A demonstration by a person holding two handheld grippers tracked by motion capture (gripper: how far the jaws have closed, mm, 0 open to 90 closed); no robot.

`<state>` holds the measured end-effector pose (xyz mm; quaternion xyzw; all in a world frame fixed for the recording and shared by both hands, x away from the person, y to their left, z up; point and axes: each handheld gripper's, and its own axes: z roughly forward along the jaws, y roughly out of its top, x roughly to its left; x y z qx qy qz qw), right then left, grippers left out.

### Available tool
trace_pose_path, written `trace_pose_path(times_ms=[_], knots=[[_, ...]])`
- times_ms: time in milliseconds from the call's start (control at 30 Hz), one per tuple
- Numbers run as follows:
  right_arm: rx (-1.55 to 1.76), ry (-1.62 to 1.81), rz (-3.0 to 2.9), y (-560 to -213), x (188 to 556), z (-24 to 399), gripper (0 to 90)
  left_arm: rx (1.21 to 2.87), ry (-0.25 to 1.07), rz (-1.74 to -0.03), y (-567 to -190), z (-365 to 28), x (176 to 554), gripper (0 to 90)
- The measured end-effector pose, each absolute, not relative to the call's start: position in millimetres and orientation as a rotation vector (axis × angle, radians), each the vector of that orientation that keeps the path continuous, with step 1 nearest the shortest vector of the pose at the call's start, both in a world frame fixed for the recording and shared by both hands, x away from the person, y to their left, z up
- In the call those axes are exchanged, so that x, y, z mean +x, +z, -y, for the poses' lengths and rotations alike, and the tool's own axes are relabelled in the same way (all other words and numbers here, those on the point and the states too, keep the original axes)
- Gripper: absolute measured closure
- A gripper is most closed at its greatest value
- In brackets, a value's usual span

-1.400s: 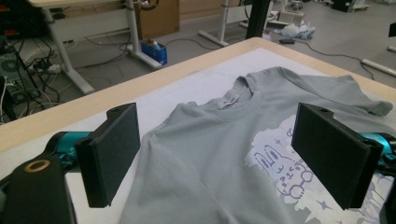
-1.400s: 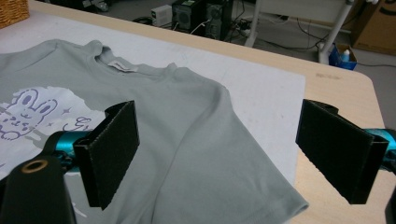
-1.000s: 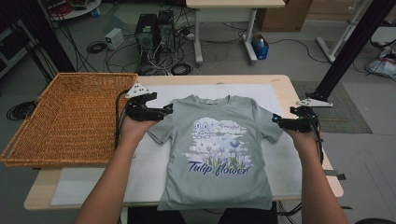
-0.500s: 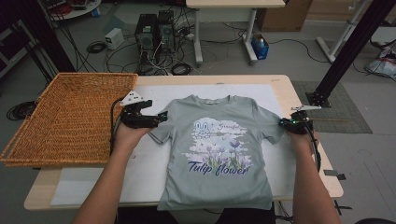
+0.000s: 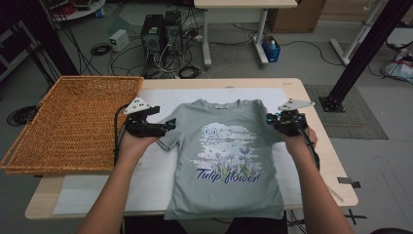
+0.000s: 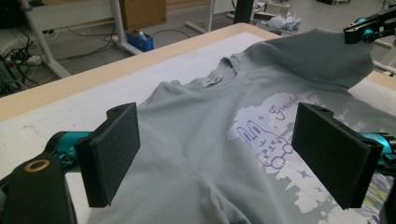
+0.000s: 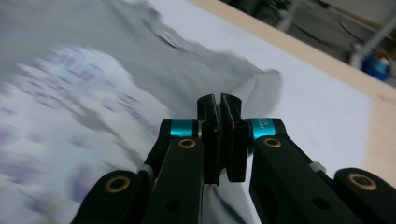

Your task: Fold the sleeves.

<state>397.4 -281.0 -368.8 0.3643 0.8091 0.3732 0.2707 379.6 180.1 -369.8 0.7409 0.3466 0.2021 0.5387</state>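
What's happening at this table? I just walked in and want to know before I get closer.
A person is handling a grey short-sleeved T-shirt with a purple tulip print, spread face up on the white-covered wooden table, using a handheld tool in each hand. The right tool has shut on the shirt's sleeve and lifts that fabric off the table. The left tool is open, its jaws straddling the other sleeve without pinching it. A woven wicker basket sits at the person's left.

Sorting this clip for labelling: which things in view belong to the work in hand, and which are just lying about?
In the job:
- grey T-shirt with the purple flower print
- right gripper, shut on the shirt's sleeve
- left gripper, open at the other sleeve

Lying about:
- woven wicker basket
- white sheet on the wooden table
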Motion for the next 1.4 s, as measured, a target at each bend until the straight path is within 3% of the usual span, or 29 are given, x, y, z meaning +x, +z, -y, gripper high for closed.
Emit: trace_pose_path(times_ms=[100, 200, 233, 500, 667, 1233, 1400], knots=[[0.913, 1.029, -2.222, -364, 390, 246, 85.3, 1.766, 0.479, -0.816, -368, -178, 375, 15.5], [0.869, 1.055, -2.268, -368, 386, 219, 68.1, 1.764, 0.476, -0.816, -370, -176, 373, 15.5], [0.844, 1.063, -2.264, -368, 383, 214, 67.0, 1.768, 0.478, -0.818, -370, -176, 372, 15.5], [0.914, 1.062, -2.193, -365, 381, 245, 53.9, 1.775, 0.474, -0.869, -379, -176, 383, 15.5], [0.961, 1.083, -2.163, -369, 379, 265, 49.8, 1.793, 0.445, -0.9, -393, -167, 398, 15.5], [0.992, 1.008, -2.123, -374, 367, 307, 49.4, 1.885, 0.406, -1.173, -459, -172, 449, 16.7], [0.991, 1.011, -2.117, -374, 366, 308, 49.8, 1.93, 0.491, -1.236, -457, -168, 445, 56.4]])
